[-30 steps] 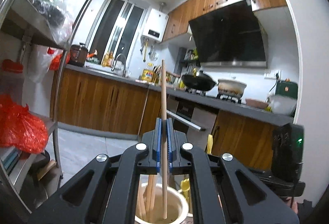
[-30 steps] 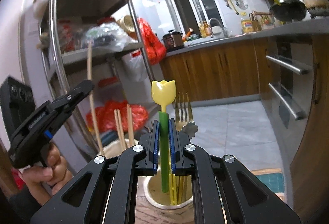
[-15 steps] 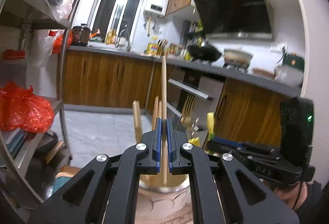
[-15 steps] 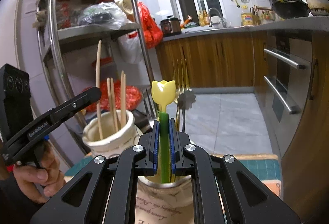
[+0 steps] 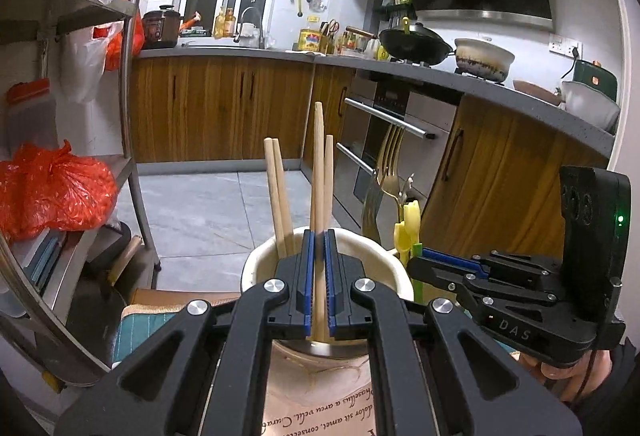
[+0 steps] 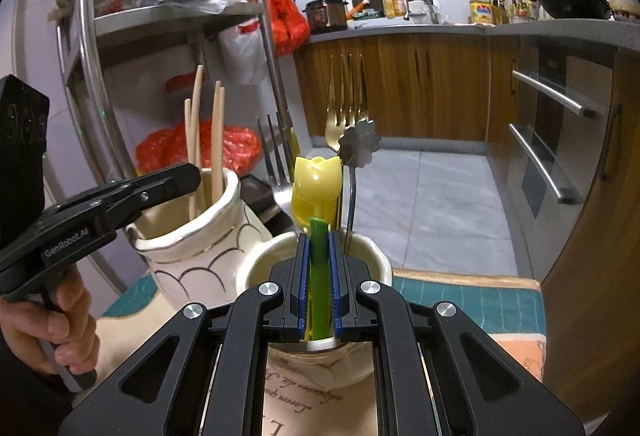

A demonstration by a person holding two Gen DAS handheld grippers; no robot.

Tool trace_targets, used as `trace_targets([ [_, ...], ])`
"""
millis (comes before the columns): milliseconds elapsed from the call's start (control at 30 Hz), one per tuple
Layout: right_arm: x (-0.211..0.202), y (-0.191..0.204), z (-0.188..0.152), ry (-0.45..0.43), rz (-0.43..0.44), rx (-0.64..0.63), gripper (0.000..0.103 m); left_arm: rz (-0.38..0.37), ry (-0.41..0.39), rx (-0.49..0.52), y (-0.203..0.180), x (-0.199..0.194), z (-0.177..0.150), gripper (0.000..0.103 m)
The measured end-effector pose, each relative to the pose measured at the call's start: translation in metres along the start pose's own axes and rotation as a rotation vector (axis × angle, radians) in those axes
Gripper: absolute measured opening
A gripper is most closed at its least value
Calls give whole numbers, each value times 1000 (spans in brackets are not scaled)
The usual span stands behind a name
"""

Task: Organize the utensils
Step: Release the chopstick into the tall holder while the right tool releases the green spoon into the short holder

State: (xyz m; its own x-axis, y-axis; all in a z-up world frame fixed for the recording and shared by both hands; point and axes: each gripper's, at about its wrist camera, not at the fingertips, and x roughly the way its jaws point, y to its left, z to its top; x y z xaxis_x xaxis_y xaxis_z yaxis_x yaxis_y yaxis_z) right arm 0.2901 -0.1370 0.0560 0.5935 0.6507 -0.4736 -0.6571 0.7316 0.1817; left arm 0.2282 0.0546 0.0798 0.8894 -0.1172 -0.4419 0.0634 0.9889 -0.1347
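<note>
As both hands sink over the last second, the left gripper (image 5: 318, 276), fingers clamped on a wooden chopstick (image 5: 319, 164), brings it into the chopstick jar (image 5: 256, 268); the right gripper (image 6: 319, 276), gripping the tulip utensil (image 6: 318, 180), lowers it into the cutlery cup (image 6: 372, 256). Release remains.

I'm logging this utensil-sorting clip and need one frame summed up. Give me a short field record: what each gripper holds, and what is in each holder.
left gripper: shut on wooden chopstick, over left holder
right gripper: shut on tulip utensil by its green stem, over right holder
left holder contents: wooden chopsticks
right holder contents: gold fork, flower-ended utensil
surface: teal mat
</note>
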Motion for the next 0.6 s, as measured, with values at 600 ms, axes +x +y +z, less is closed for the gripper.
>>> trace_targets([
  [600,-7,2,1,-22,12,-11,24,-2,-28,17,-5,-7,0,18],
])
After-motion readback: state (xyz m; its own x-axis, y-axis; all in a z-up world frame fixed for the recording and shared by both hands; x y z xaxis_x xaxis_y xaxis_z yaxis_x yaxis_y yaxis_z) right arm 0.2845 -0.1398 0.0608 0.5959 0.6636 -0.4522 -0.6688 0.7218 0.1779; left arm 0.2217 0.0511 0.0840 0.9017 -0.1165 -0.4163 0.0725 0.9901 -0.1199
